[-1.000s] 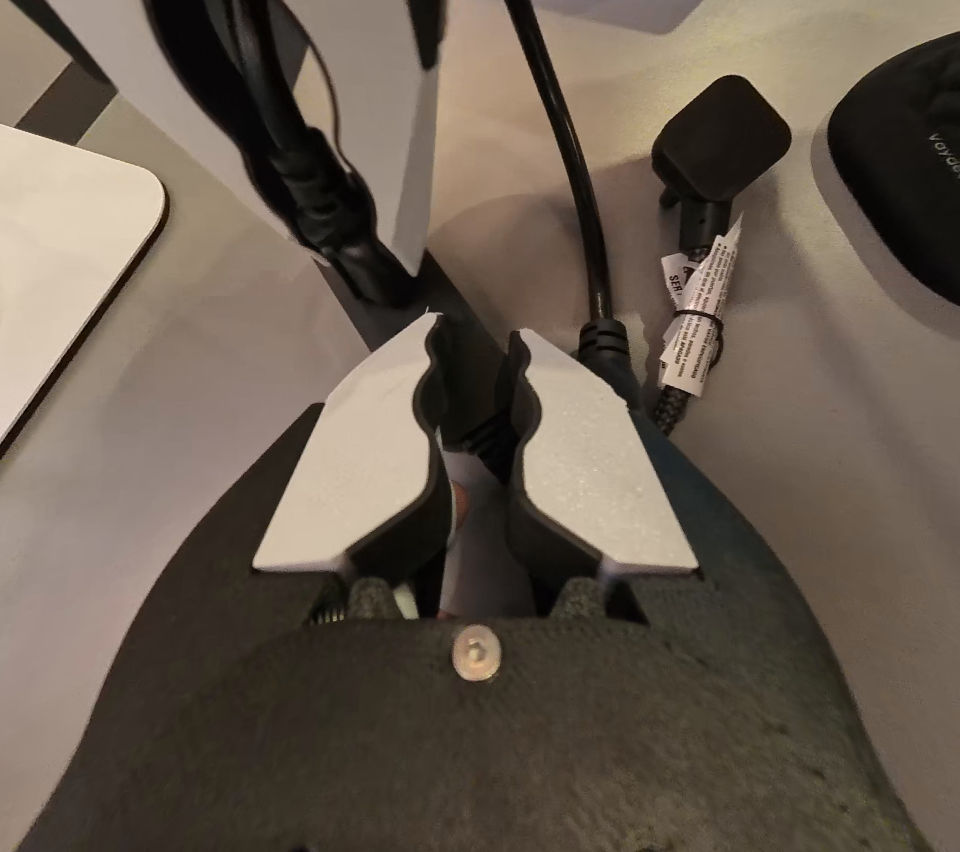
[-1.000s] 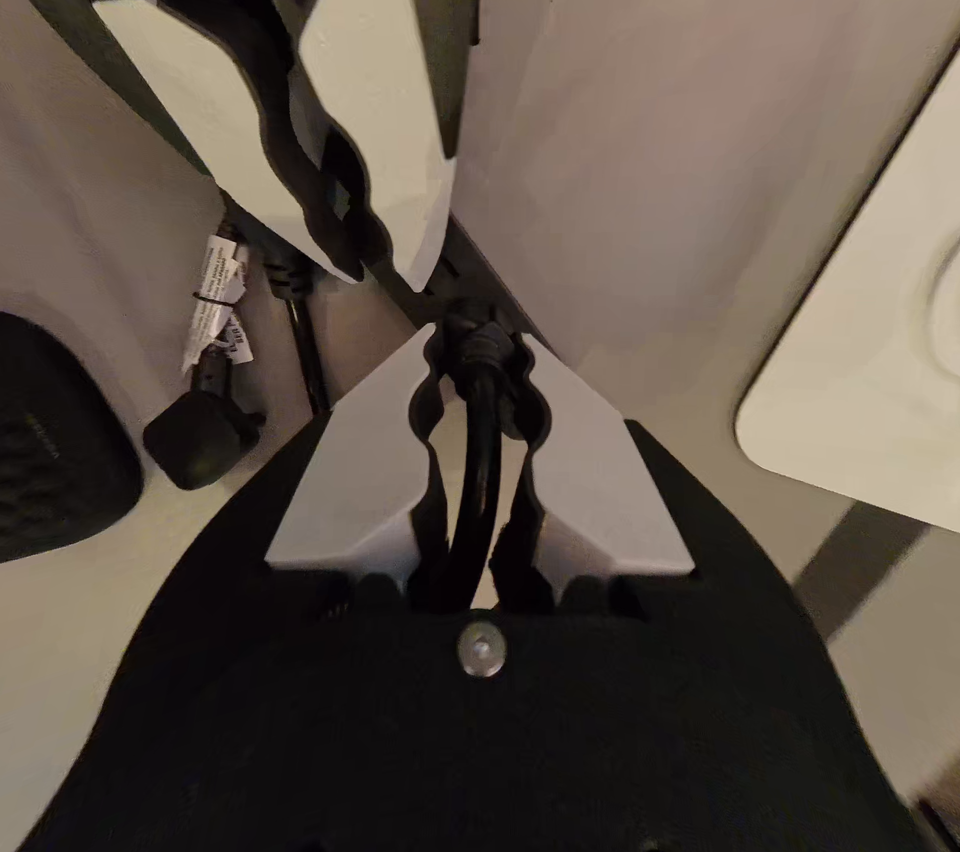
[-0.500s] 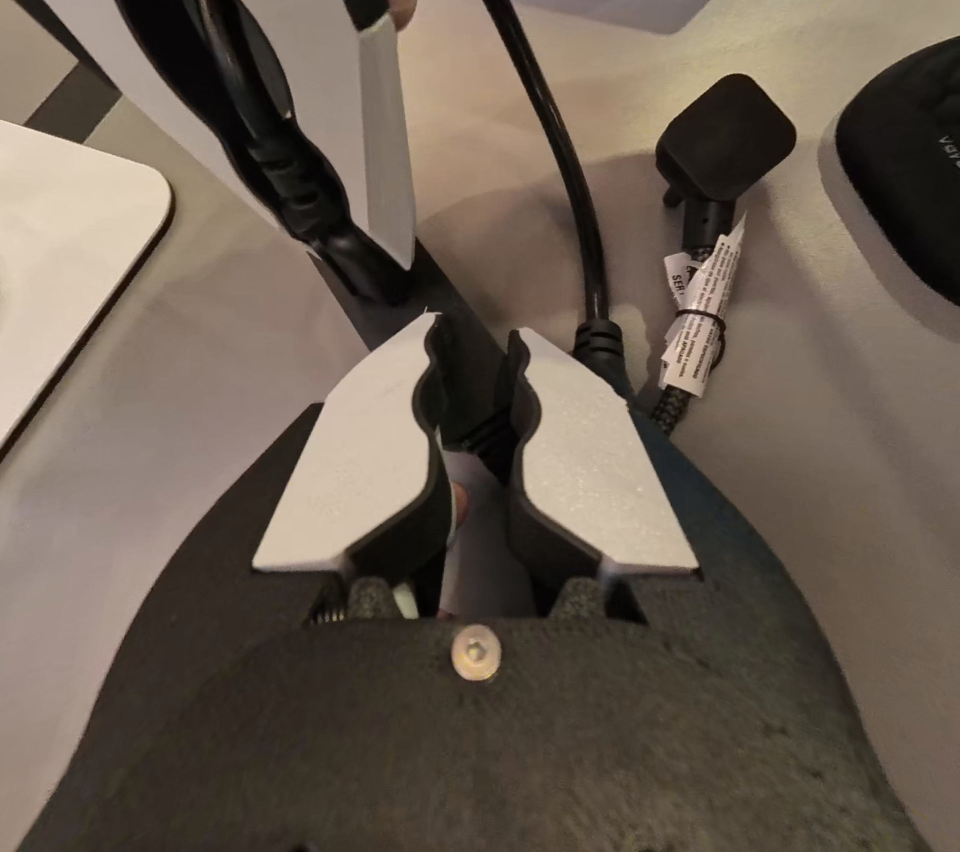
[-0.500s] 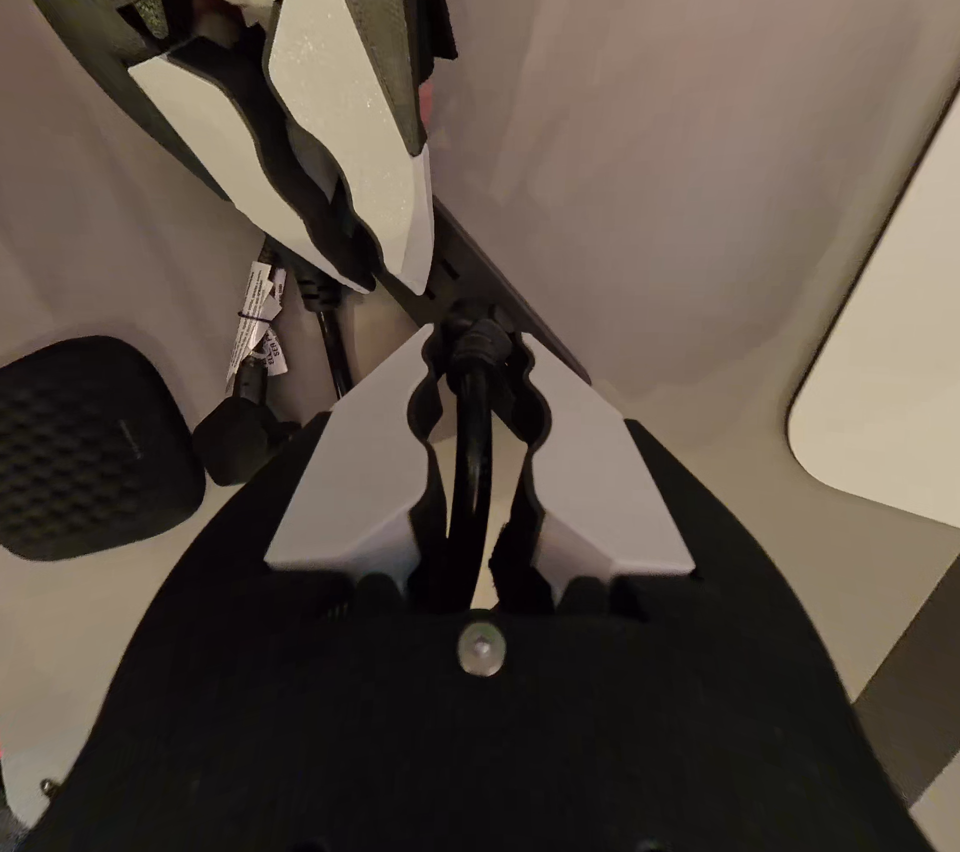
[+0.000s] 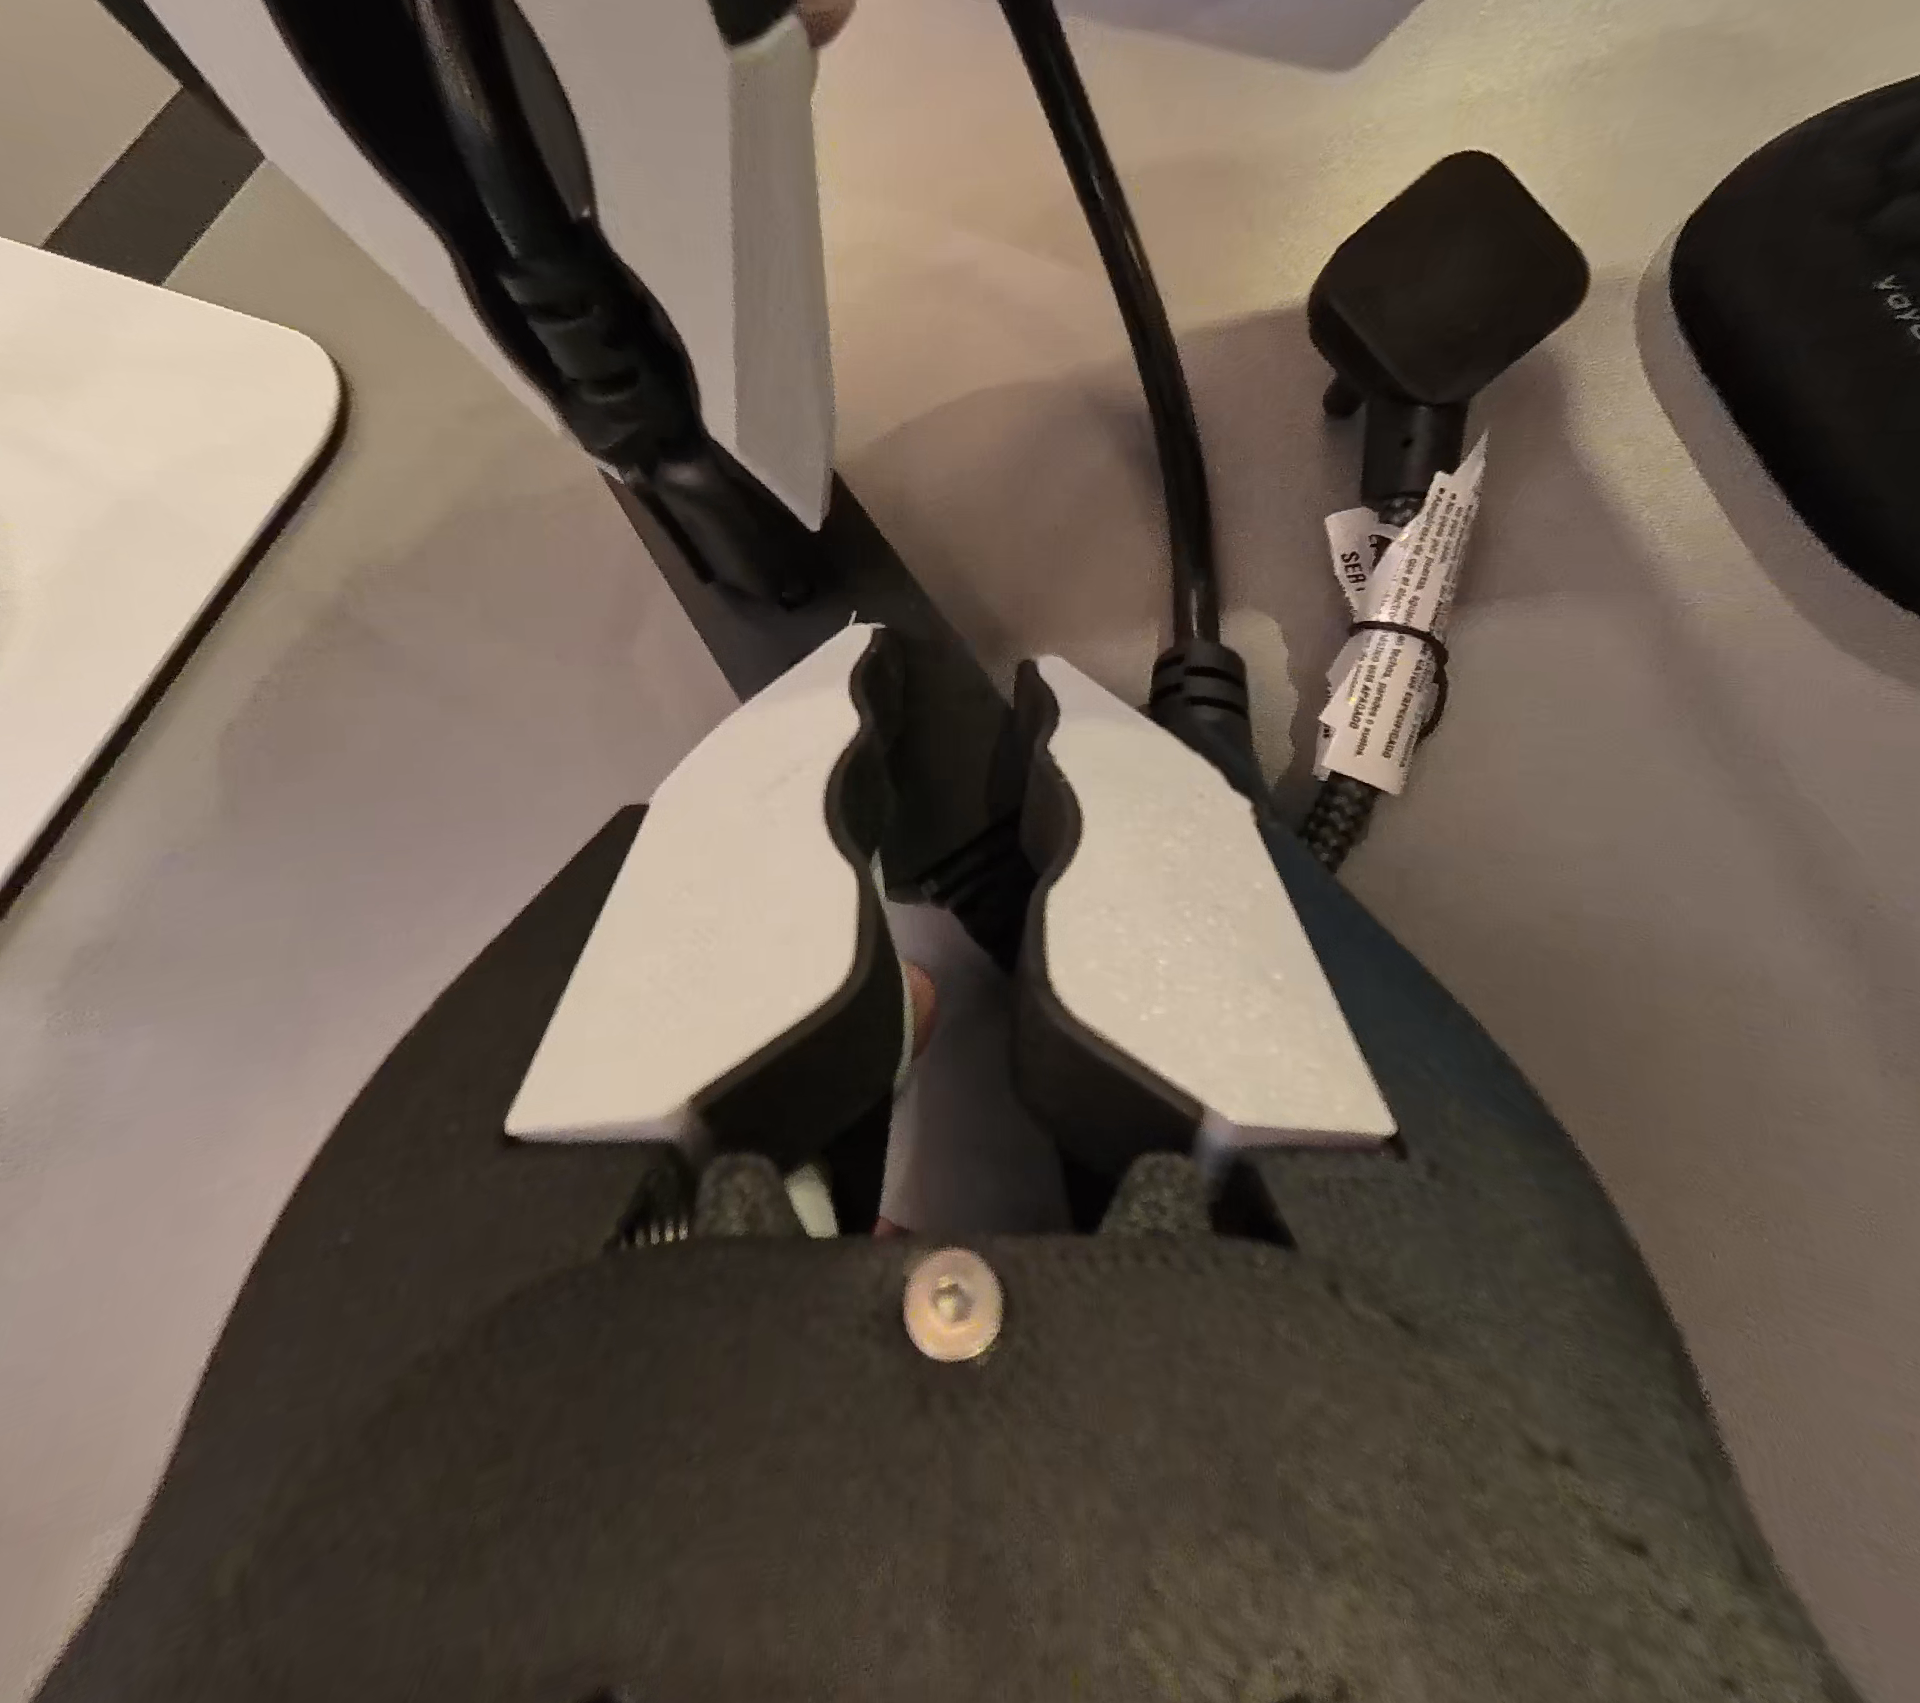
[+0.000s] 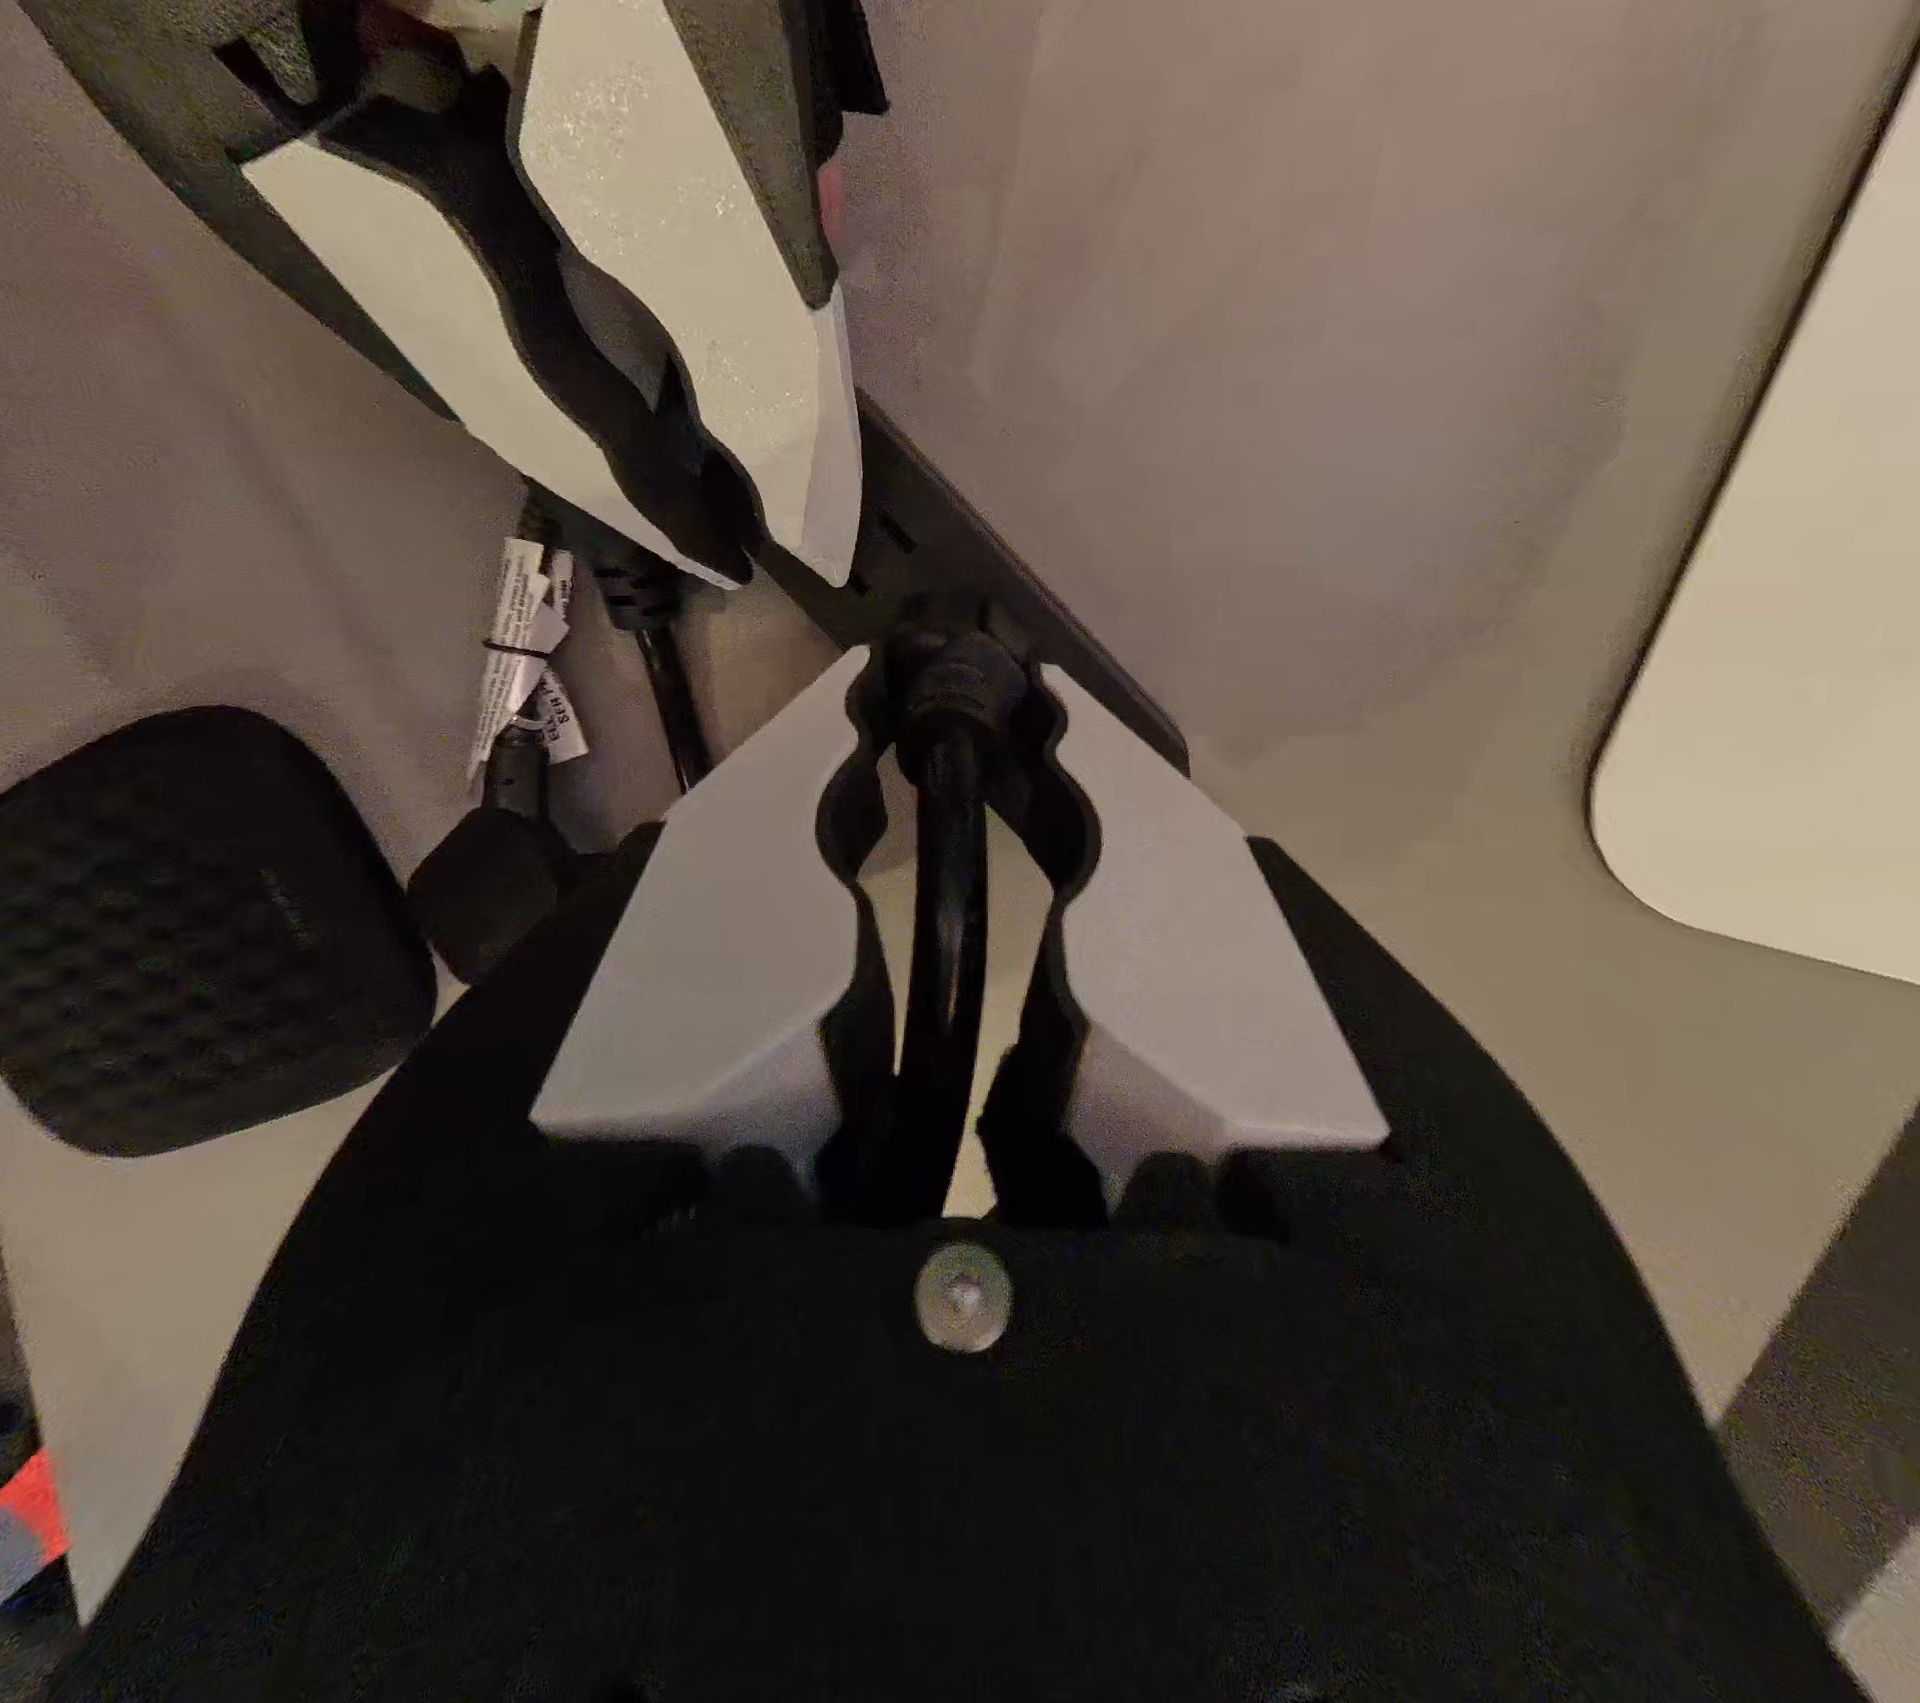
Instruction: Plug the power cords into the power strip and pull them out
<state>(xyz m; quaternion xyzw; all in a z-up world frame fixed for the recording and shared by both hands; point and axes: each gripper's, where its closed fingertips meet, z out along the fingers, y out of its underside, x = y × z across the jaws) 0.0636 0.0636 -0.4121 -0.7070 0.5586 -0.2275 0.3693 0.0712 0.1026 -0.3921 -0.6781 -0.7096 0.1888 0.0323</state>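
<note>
power strip (image 5: 894, 614) lies on the desk (image 5: 416, 718), our left gripper (image 5: 951, 677) clamping it. our right gripper (image 6: 951, 666) grips a plug (image 6: 961, 666) at a socket; next, we think, a straight pull.

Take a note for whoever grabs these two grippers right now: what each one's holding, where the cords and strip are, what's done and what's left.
Left gripper: shut on the near end of the black power strip, steadying it on the table.
Right gripper: shut on a black plug at the strip's top face; whether it is fully seated cannot be told.
A second black cord meets the strip beside the left gripper.
A square adapter with a tagged braided cable lies loose on the table, unplugged.
Left: finish the plug in hand, then the remaining plugging and pulling out.
</note>
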